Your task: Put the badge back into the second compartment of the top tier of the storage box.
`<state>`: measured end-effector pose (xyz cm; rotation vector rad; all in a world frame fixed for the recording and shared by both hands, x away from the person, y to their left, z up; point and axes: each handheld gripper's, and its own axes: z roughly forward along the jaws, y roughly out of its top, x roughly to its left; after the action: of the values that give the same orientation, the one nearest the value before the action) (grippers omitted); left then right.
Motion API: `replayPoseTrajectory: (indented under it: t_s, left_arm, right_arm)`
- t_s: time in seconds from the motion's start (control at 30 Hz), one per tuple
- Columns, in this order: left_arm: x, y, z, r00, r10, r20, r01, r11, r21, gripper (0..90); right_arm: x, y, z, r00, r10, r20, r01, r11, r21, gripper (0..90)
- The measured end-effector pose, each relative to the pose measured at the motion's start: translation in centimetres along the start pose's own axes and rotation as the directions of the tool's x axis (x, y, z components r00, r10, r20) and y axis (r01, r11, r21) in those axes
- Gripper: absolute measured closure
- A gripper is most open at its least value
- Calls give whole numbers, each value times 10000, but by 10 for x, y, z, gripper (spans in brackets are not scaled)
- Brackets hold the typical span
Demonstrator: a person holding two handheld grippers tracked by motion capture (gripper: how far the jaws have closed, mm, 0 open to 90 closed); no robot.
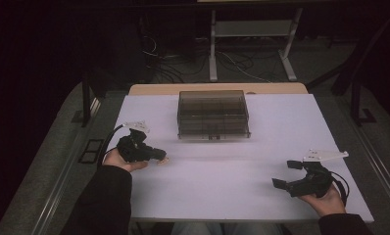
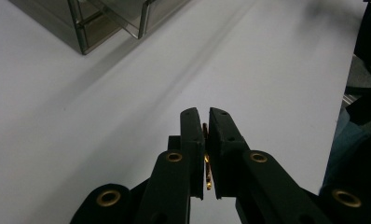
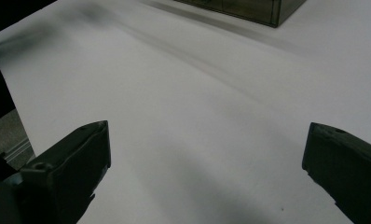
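Item in hand: my left gripper (image 2: pixel 205 116), jaws pinching what looks like a thin brass pin (image 2: pixel 206 161) above the counter (image 1: pixel 232 186); I keep it level toward the compartment box (image 1: pixel 212 113), right gripper (image 1: pixel 287 174) spread, idle.

The left gripper (image 1: pixel 159 157) is held in the left hand (image 1: pixel 115 160) near the left edge, its jaws pointed toward the middle and pressed almost together, with only a thin slit left between the pads (image 2: pixel 193 140); the forearm is covered by a dark sleeve (image 1: pixel 105 200) that is seen coming in from the bottom. The right gripper (image 1: pixel 287 175) is cradled from below in the right hand (image 1: pixel 325 199) near the right edge; its jaws are pointed leftward and are spread wide apart, nothing being gripped between them.
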<state>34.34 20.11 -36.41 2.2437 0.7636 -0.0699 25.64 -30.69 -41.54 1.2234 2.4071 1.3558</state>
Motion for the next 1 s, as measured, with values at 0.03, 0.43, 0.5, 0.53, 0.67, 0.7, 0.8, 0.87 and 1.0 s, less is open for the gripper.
replayPoseTrajectory:
  t_s: [0.03, 0.43, 0.5, 0.53, 0.67, 0.7, 0.8, 0.87, 1.0]
  left_arm:
    - [0, 2, 0, 10000, 68, -3, -68, 10000, 12, 842]
    - [-5, 20, -10, 9994, 346, -84, -348, 9993, -162, 842]
    - [-5, 23, -12, 9991, 405, -99, -407, 9990, -165, 842]
    - [-6, 25, -13, 9991, 410, -117, -413, 9989, -206, 842]
    - [-7, 30, -16, 9987, 498, -146, -501, 9984, -268, 842]
    - [-7, 32, -16, 9987, 489, -137, -494, 9983, -307, 842]
    - [-9, 36, -16, 9981, 604, -123, -607, 9977, -317, 842]
    - [-9, 38, -16, 9979, 636, -130, -640, 9972, -382, 842]
    - [-9, 44, -16, 9977, 652, -175, -658, 9972, -349, 842]
  right_arm:
    - [0, 0, 0, 10000, -3, -2, 3, 10000, -5, 4]
    - [0, 0, 0, 10000, 6, -11, -6, 10000, 20, 4]
    - [0, 0, 0, 10000, 8, -13, -8, 10000, 22, 4]
    - [0, 0, 0, 10000, 7, -18, -7, 10000, 25, 4]
    - [0, 0, 0, 10000, 12, -25, -12, 10000, 28, 4]
    - [0, 0, 0, 10000, 17, -24, -17, 10000, 22, 4]
    - [0, 0, 0, 10000, 86, -38, -86, 9999, 63, 4]
    - [0, 0, 0, 10000, 85, -35, -84, 9999, 59, 4]
    - [0, 0, 0, 10000, 67, -48, -67, 10000, 51, 4]
